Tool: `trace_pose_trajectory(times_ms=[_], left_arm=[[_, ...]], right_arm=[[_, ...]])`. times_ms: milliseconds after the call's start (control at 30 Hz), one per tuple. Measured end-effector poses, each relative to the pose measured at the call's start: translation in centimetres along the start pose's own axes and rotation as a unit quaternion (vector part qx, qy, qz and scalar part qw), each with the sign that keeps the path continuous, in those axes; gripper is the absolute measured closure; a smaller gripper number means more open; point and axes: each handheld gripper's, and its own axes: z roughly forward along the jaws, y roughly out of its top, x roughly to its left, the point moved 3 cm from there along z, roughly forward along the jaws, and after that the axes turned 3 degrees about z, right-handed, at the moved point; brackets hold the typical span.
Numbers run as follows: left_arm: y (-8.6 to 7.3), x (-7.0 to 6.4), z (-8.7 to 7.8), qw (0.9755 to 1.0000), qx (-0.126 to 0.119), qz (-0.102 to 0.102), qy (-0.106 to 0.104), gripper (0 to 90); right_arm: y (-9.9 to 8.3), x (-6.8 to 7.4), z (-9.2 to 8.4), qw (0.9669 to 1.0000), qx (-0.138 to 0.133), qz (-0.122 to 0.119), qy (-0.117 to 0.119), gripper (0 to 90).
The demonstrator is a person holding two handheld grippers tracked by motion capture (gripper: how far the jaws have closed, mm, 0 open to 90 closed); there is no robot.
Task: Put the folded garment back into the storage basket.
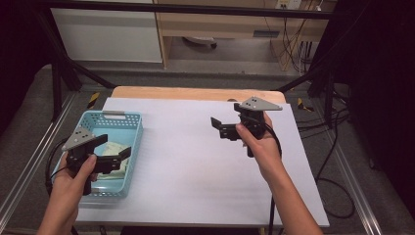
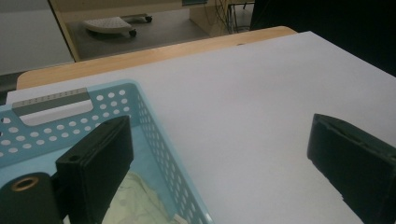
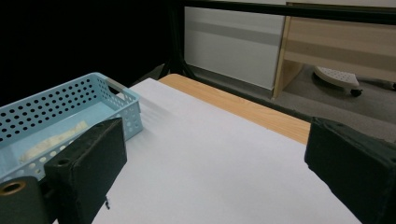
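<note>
A light blue perforated basket [image 1: 132, 128] sits at the left of the white-covered table [image 1: 195, 166], with a pale crumpled cloth [image 1: 113, 147] lying inside. My left gripper [image 1: 116, 145] hovers over the basket's right side, open and empty. In the left gripper view its jaws [image 2: 219, 135] straddle the basket's right wall [image 2: 156, 135], and the cloth [image 2: 135, 200] lies below. My right gripper [image 1: 224, 113] is held above the table right of centre, open with nothing between its jaws. The right gripper view [image 3: 215, 135] faces the basket [image 3: 70, 98] and the cloth [image 3: 53, 136].
A bare wooden strip [image 1: 195, 93] shows at the table's far edge. Black frame bars [image 1: 63, 73] rise at both back corners, and cables [image 1: 333, 147] lie on the floor to the right. A wheeled base [image 3: 336, 77] stands under the far furniture.
</note>
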Motion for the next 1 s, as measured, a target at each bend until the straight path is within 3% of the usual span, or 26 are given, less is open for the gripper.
trace_pose_trajectory(times_ms=[333,433,1000], left_arm=[[-0.3,0.3,-0.1,1.0000,0.003,-0.005,0.001,7.0],[-0.4,0.4,-0.1,0.9999,0.001,-0.013,-0.009,6.9],[-0.5,0.4,-0.4,1.0000,-0.001,-0.008,-0.002,6.8]], right_arm=[[-0.8,-2.1,-2.1,0.9997,-0.001,0.020,-0.015,4.8],[-1.0,-2.7,-2.5,0.9996,-0.002,0.022,-0.019,4.6],[-3.2,-5.8,-5.5,0.9976,-0.001,0.043,-0.055,4.6]])
